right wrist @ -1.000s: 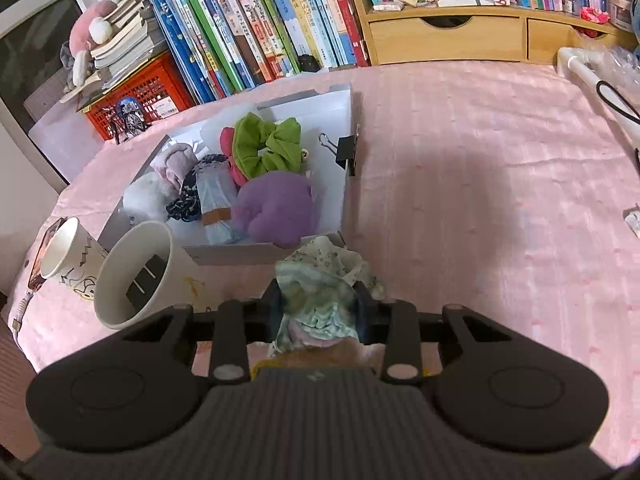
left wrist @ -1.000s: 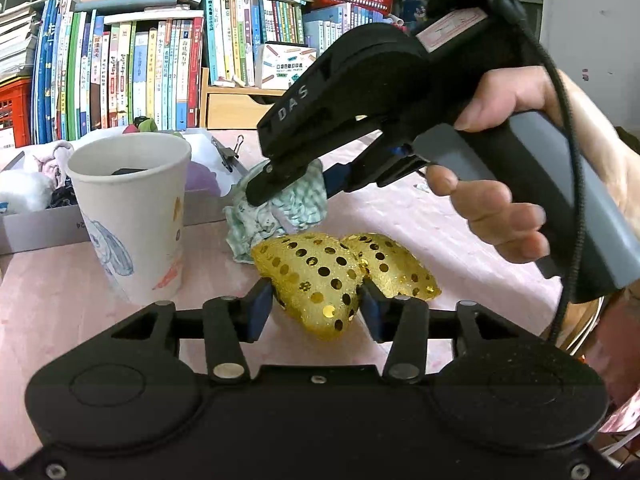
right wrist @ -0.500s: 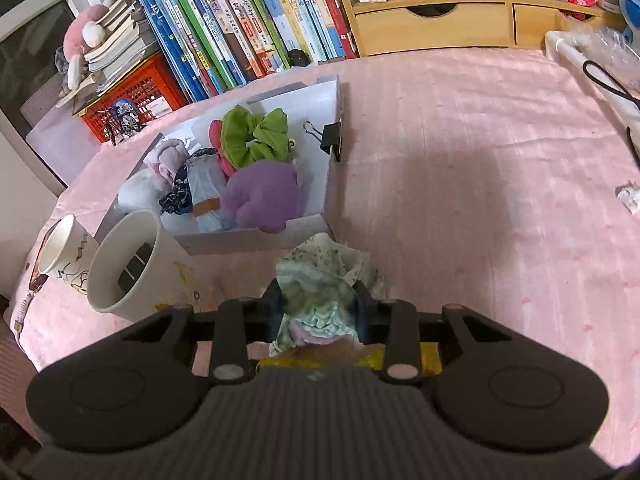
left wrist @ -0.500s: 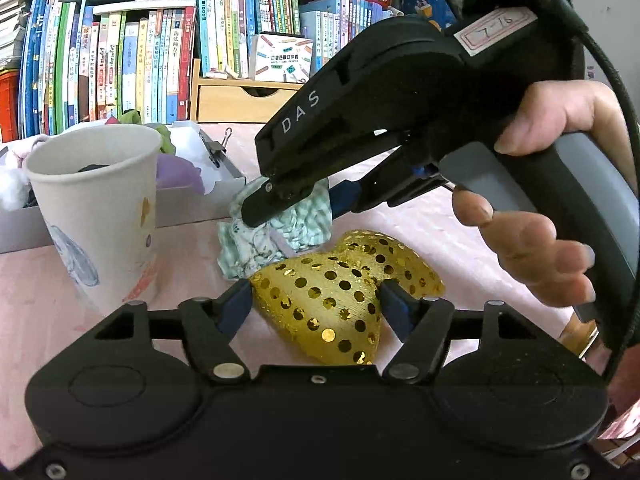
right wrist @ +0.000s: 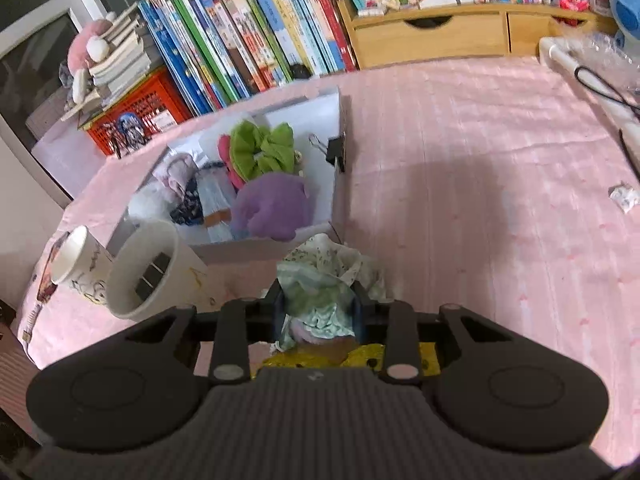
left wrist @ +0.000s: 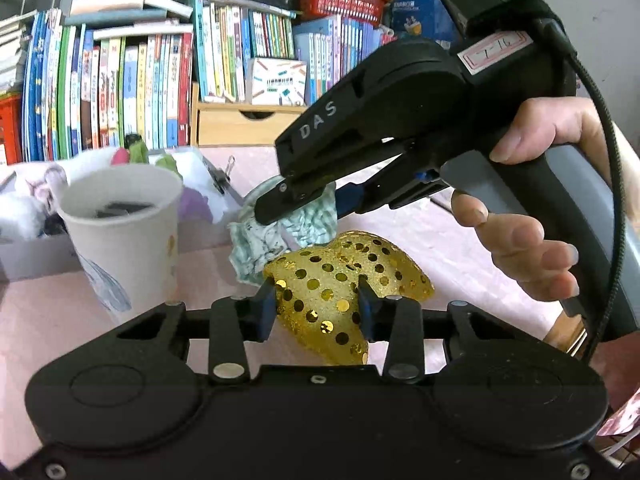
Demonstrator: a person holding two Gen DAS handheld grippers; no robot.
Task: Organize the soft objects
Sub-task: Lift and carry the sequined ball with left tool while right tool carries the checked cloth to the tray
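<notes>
Both pick-ups look made: the left gripper (left wrist: pixel 316 306), its jaws having just closed, pinches the gold spotted pouch (left wrist: pixel 344 280) low over the pink surface (right wrist: pixel 480 184), the right gripper (right wrist: pixel 318 314) clamps the green cloth (right wrist: pixel 320 280), so next comes carrying them to the white box (right wrist: pixel 336 184) nearby.

Crowded bookshelves (right wrist: pixel 248 36) behind pink table (right wrist: pixel 480 168)
</notes>
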